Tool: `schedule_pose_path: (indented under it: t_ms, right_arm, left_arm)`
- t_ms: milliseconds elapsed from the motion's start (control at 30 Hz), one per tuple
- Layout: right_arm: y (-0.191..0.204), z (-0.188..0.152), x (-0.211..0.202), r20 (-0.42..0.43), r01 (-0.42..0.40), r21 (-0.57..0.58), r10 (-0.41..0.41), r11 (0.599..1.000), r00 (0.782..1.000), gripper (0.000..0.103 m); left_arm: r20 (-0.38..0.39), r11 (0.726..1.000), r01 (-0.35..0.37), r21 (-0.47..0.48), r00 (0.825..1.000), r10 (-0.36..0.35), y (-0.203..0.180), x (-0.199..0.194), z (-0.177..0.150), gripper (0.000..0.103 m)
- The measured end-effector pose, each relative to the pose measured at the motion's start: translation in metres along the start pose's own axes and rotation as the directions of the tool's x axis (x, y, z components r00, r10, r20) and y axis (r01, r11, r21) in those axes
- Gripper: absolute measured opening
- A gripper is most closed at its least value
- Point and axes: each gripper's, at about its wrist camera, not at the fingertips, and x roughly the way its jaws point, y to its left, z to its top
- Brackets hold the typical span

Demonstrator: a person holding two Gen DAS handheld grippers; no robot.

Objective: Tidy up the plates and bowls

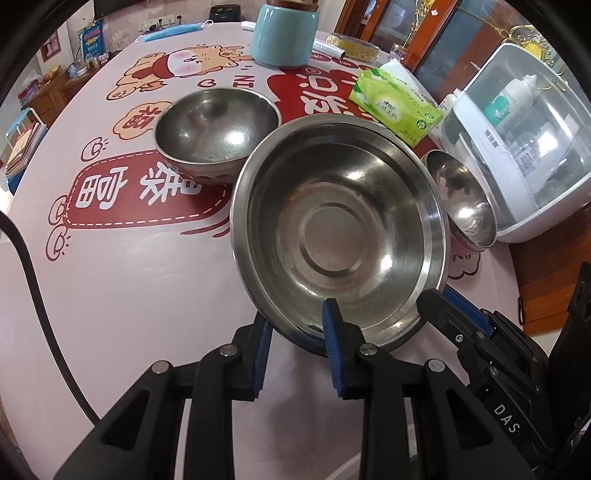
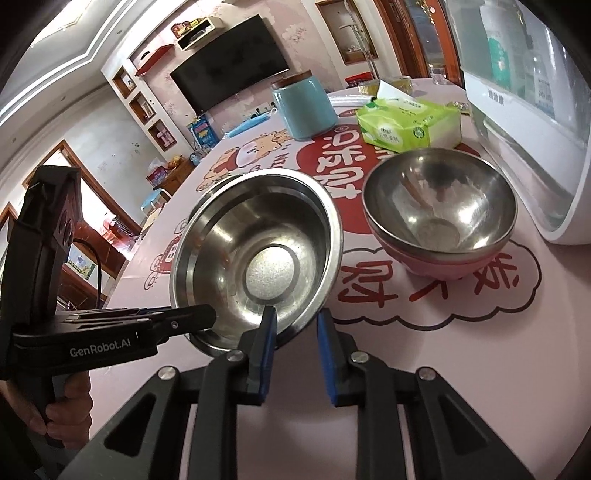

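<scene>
Presently, both claws were on the same wide steel dish (image 1: 340, 236), which sat tilted, its far edge raised, above the pink printed table (image 1: 129, 295). Left claw (image 1: 295, 332): jaws nearly closed, pinching the dish's near rim, one blue pad inside the wall, the other outside. Right claw (image 2: 295, 325): also nearly closed, gripping the rim at a neighbouring spot, one pad inside, one outside; seen from the left camera it came in from the right-hand side.

Other items noted: a steel bowl (image 1: 218, 129) resting on the table beyond the dish, to its left, apart from it. A second steel bowl with pink outside (image 2: 439, 218) stood to the dish's right, close to a white appliance w/ clear hood (image 1: 524, 147). Green tissue pack (image 1: 395, 107) and pale blue jar (image 1: 284, 33) stood further back. A hand (image 2: 62, 413) held the left claw's handle, seen in the right camera.
</scene>
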Motion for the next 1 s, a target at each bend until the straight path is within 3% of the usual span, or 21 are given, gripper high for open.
schedule_pose_path:
  t_ms: [500, 1000]
  right_arm:
    - [0.044, -0.007, -0.031, 0.011, -0.018, -0.082, 0.019, 0.996, 1.0, 0.02]
    - [0.107, -0.049, -0.069, -0.011, -0.058, -0.202, 0.057, 0.978, 0.998, 0.02]
  left_arm:
    - [0.066, 0.999, 0.036, -0.01, 0.997, -0.035, 0.015, -0.058, -0.035, 0.026]
    - [0.11, 0.994, 0.054, -0.099, 0.993, -0.043, 0.05, -0.12, -0.113, 0.026]
